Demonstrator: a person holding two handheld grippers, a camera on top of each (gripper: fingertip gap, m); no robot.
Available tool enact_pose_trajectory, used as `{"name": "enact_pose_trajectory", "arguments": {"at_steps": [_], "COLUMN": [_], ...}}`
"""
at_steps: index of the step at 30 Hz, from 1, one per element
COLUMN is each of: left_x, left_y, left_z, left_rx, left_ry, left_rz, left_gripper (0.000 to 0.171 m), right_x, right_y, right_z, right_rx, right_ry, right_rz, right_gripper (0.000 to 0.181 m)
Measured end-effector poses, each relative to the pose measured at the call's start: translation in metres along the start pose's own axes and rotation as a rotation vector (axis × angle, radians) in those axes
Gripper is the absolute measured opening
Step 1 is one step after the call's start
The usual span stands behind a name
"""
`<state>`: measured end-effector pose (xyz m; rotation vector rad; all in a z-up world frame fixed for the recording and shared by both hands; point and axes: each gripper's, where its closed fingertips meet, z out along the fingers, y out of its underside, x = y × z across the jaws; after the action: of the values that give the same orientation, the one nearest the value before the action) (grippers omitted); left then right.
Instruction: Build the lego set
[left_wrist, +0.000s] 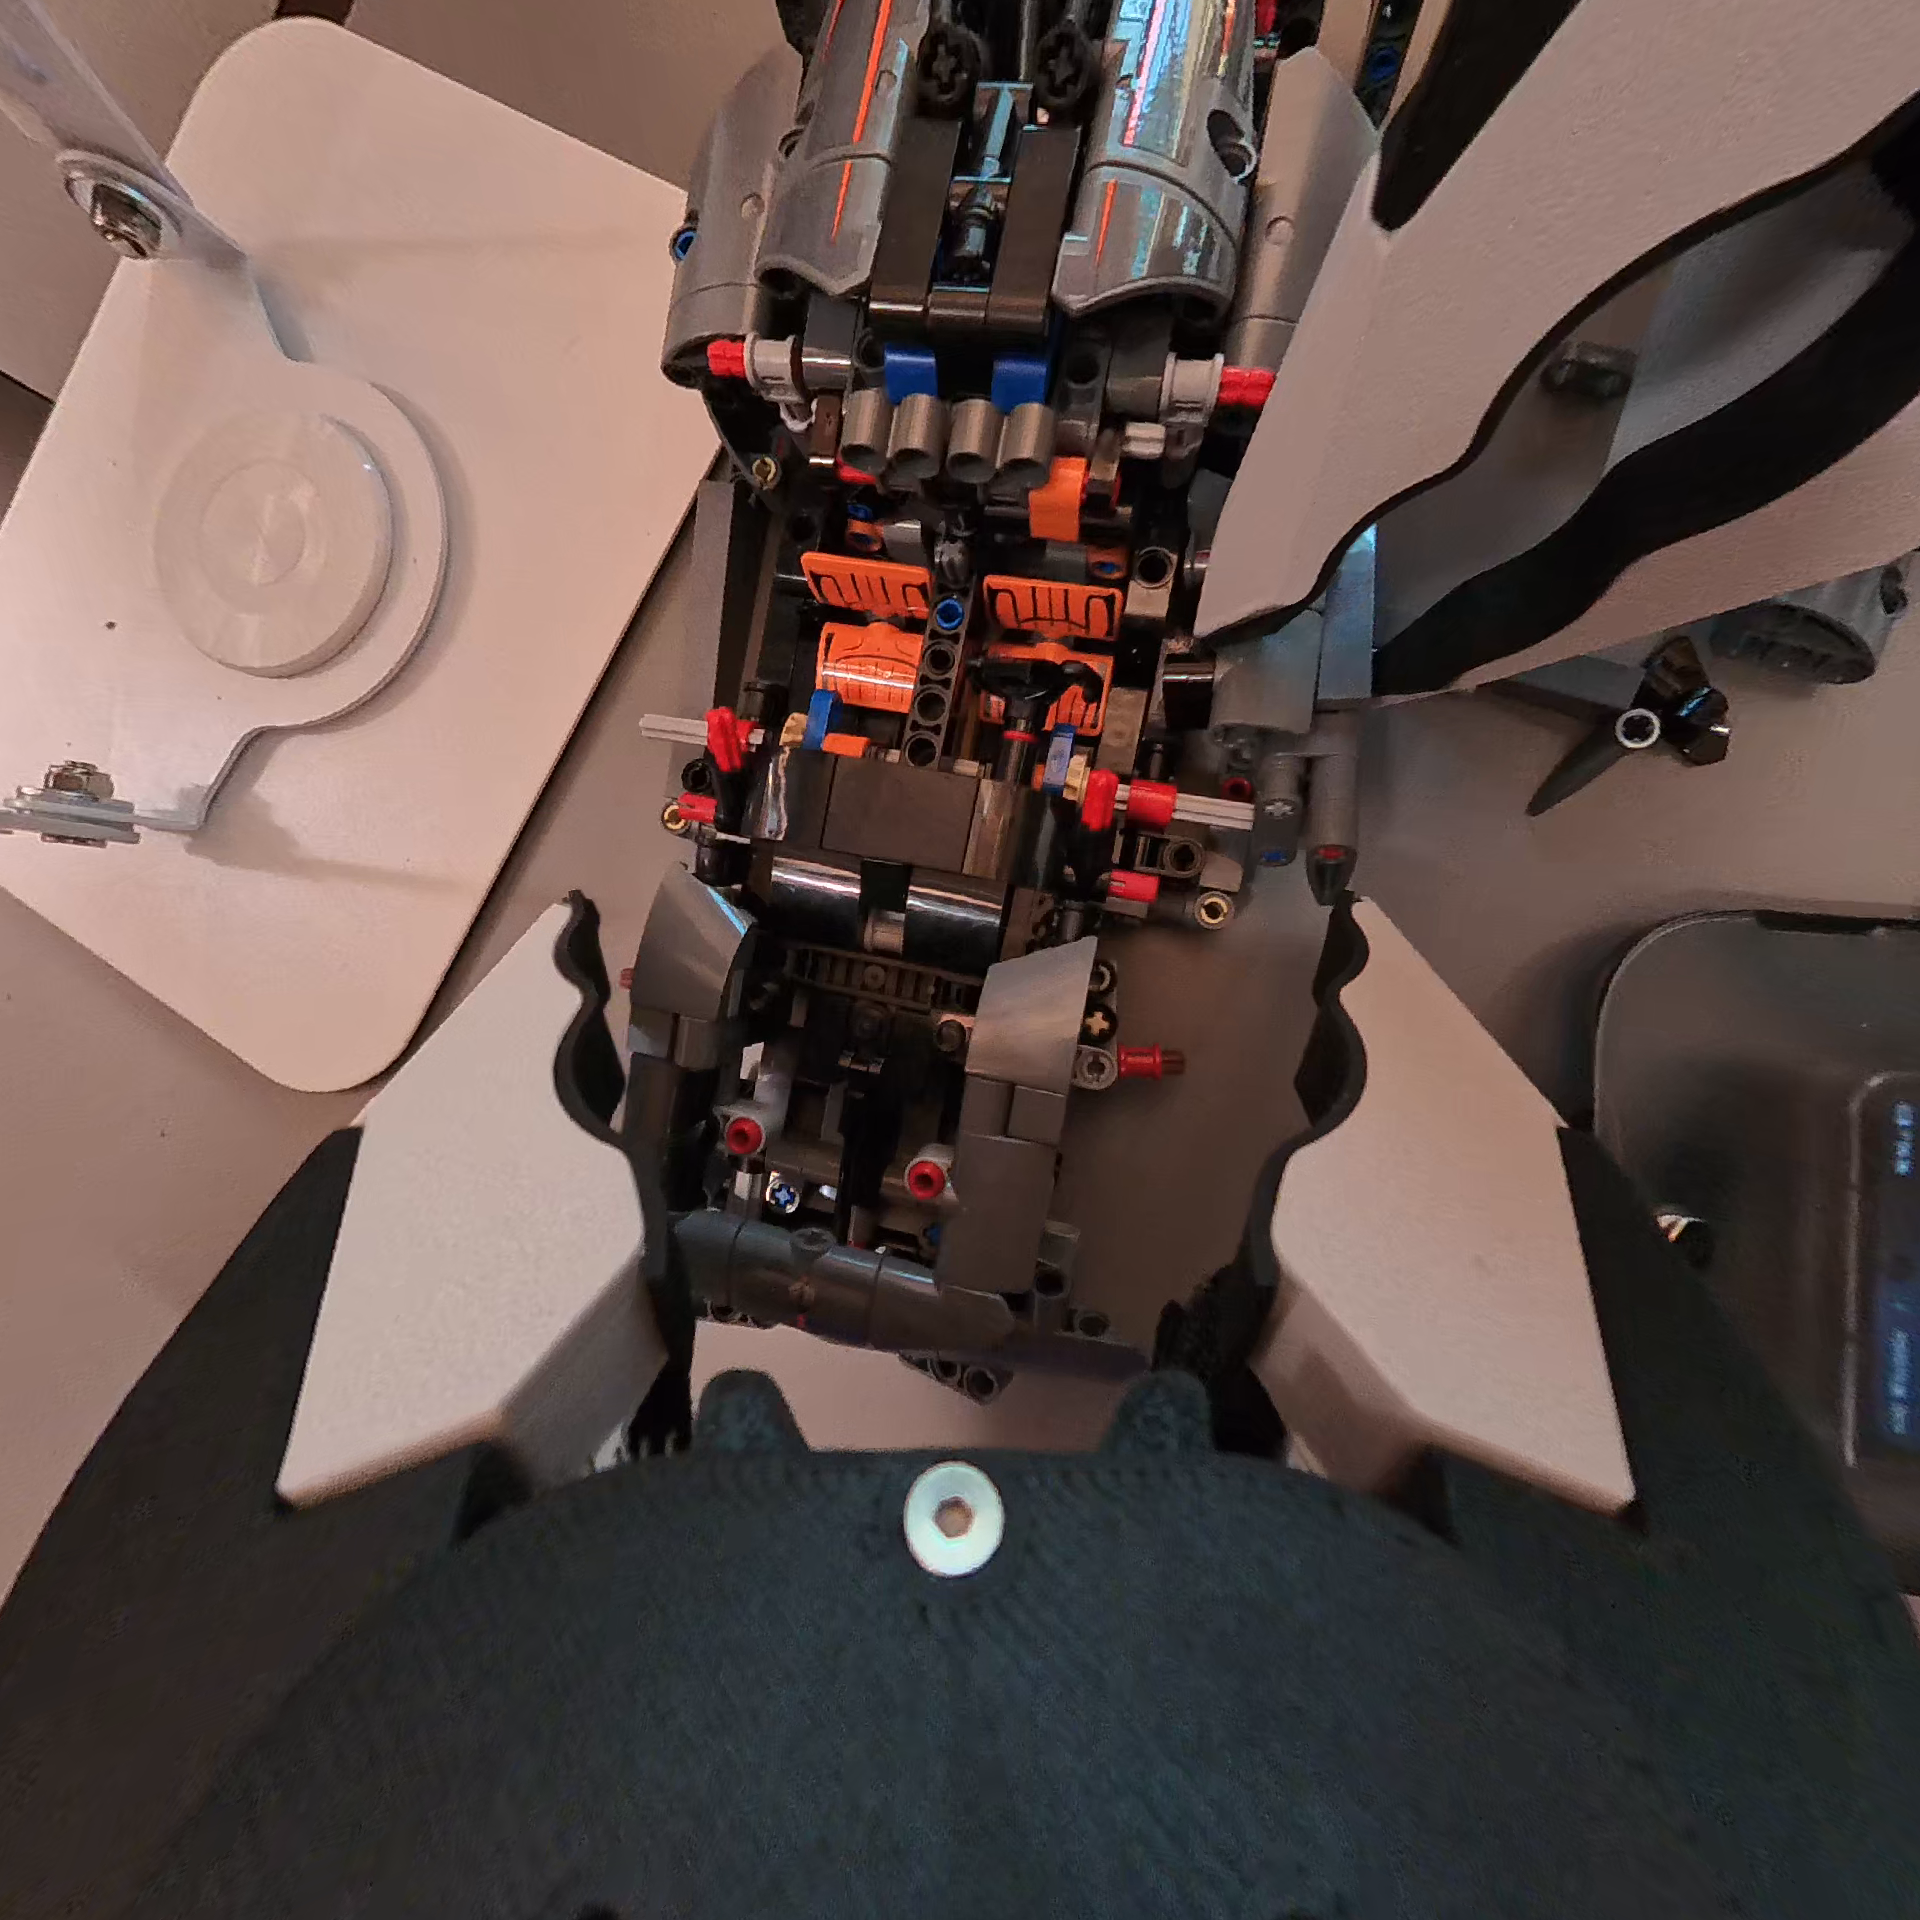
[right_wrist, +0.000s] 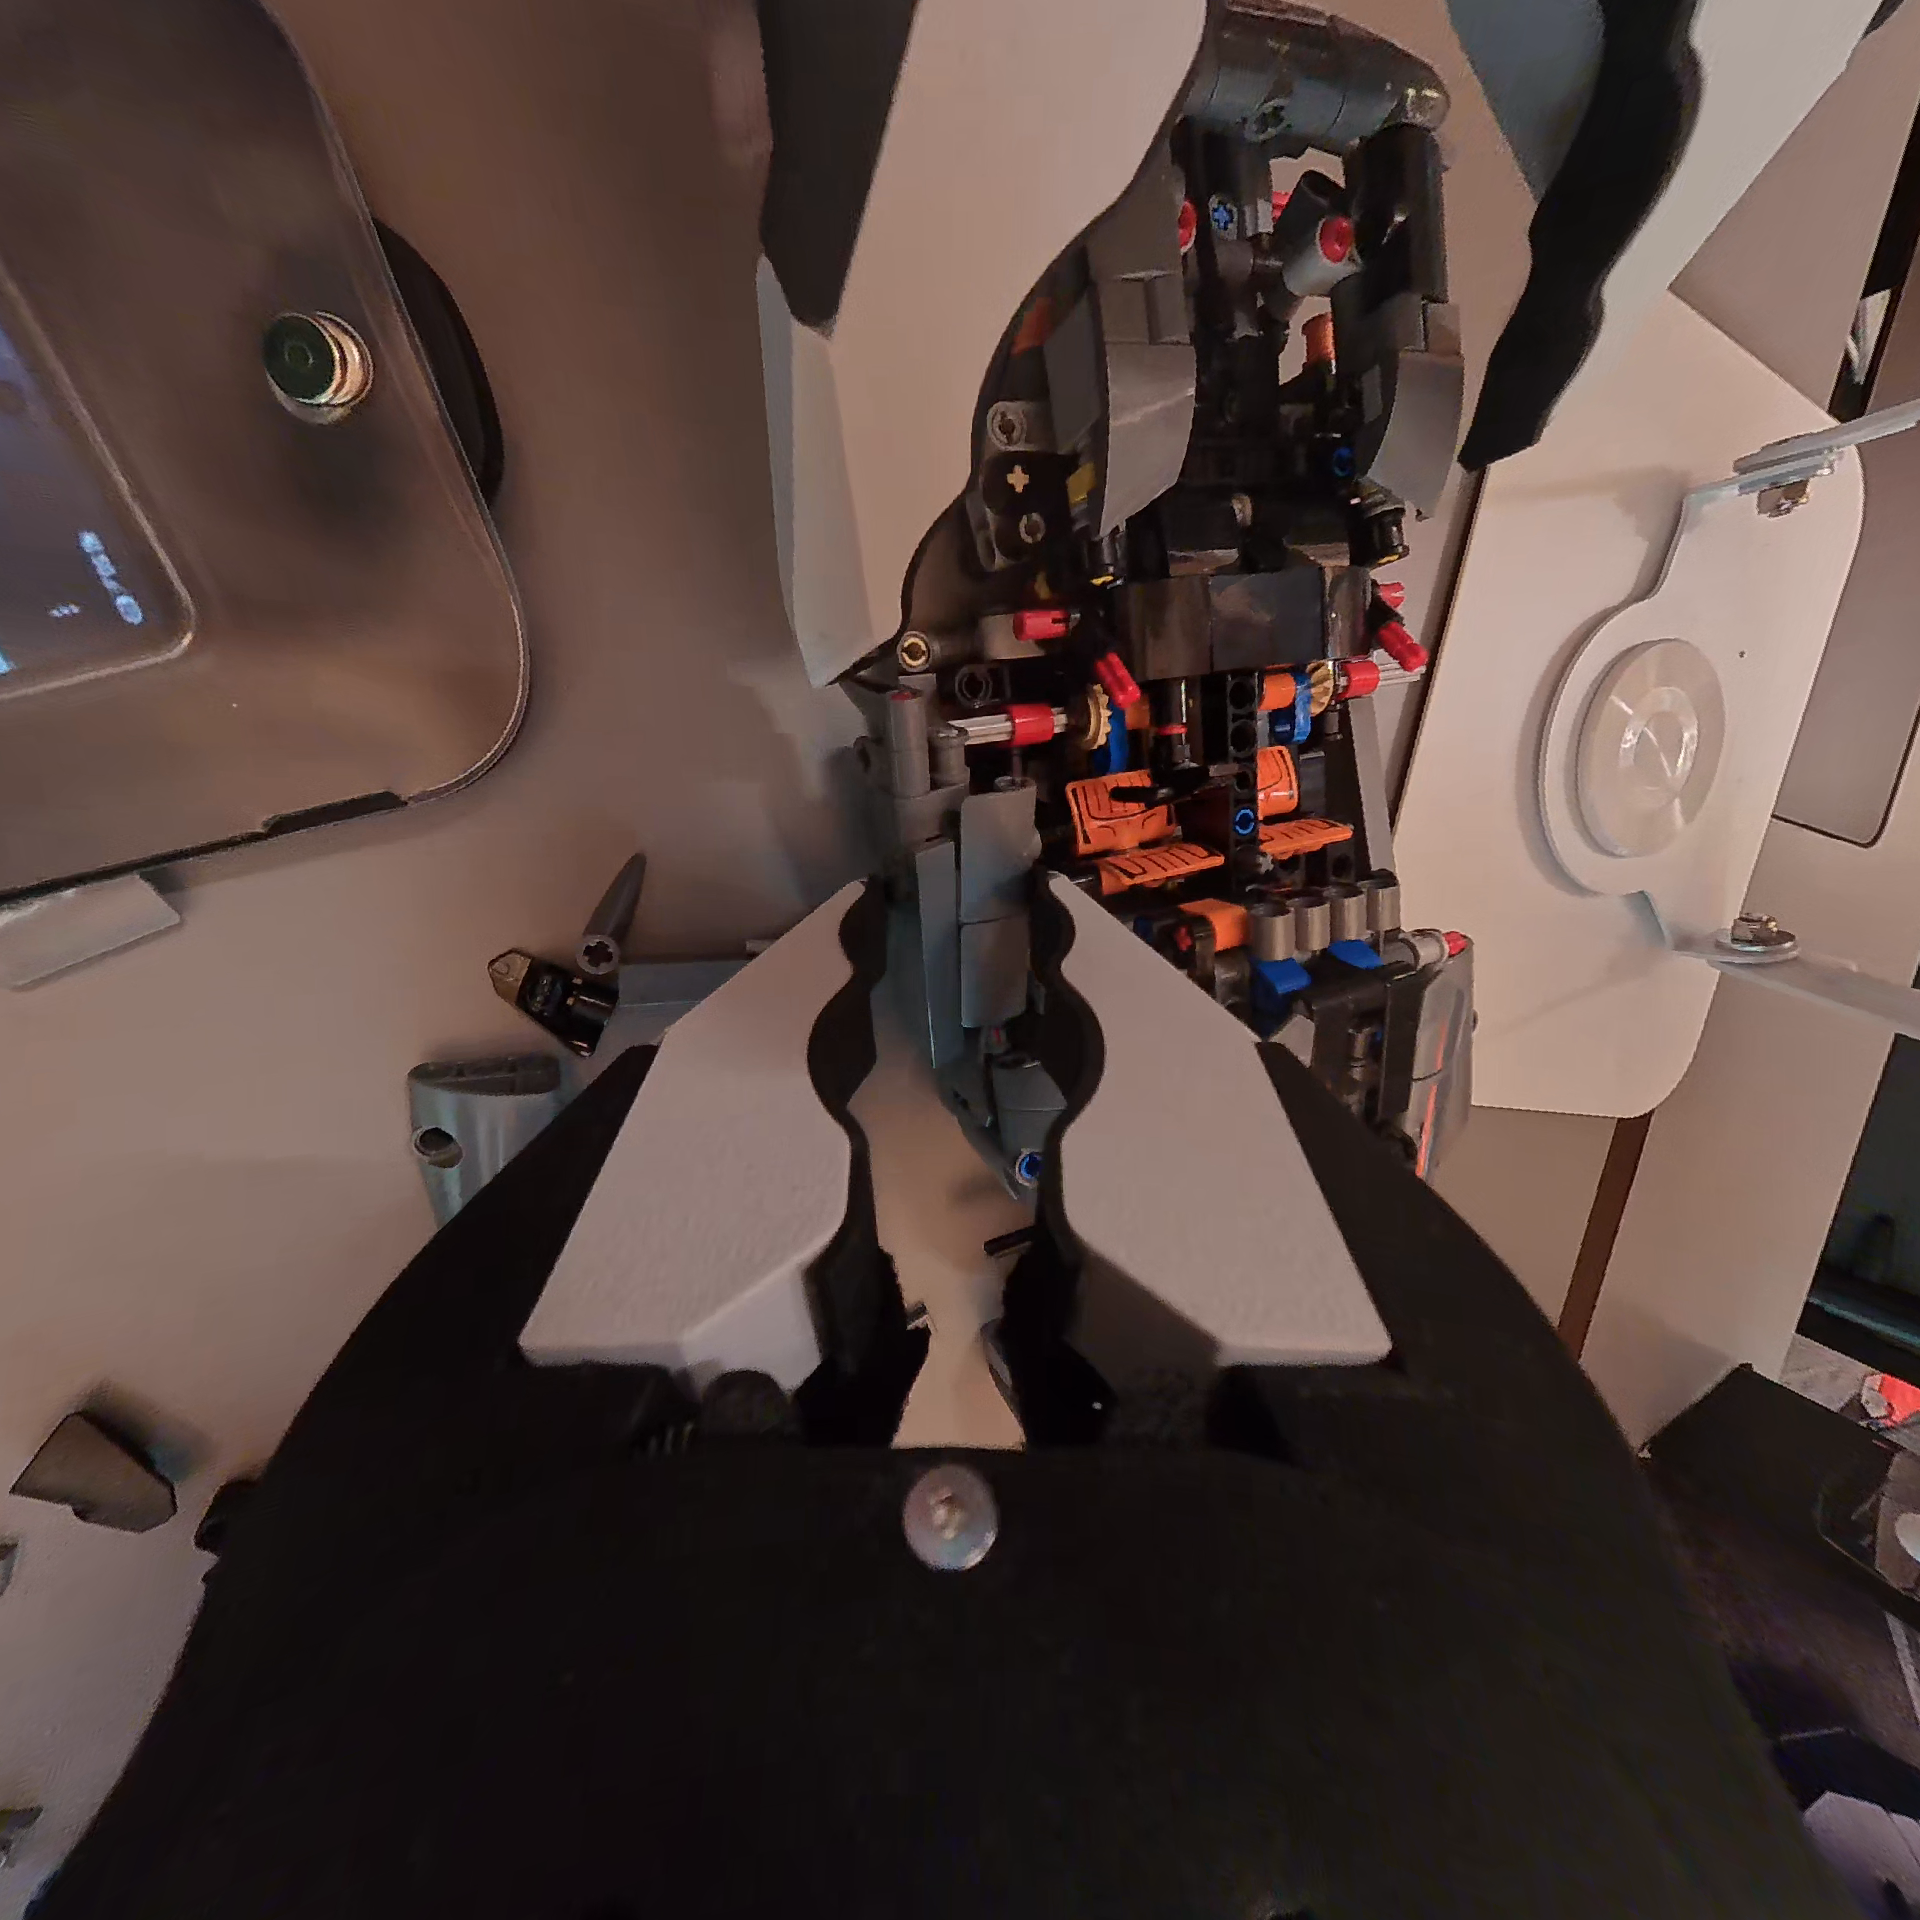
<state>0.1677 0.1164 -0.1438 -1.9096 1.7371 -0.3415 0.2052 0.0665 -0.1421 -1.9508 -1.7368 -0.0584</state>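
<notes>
- No writing can be read in either view.
- The dark rounded device with a lit screen (right_wrist: 94, 582) beside the model carries pale blue characters, too blurred to make out.

Pale table (left_wrist: 582, 727) under lego model (left_wrist: 966, 665), loose grey parts (right_wrist: 488, 1101)

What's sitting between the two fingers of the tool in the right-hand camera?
A grey side-panel assembly on the edge of the lego car model sits there; the right tool looks closed on it. The right wrist view shows this.
</notes>
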Motion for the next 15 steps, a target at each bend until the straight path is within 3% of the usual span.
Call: {"name": "enact_pose_trajectory", "arguments": {"at_steps": [15], "left_x": [-0.0027], "left_y": [0.006], "left_z": [0.0063], "left_rx": [-0.049], "left_ry": [-0.028], "left_rz": [0.009], "left_gripper": [0.127], "right_x": [0.0038], "right_y": [-0.0071], "right_z": [-0.004], "right_rx": [0.005], "right_ry": [0.046], "right_rz": [0.003], "right_gripper": [0.025]}}
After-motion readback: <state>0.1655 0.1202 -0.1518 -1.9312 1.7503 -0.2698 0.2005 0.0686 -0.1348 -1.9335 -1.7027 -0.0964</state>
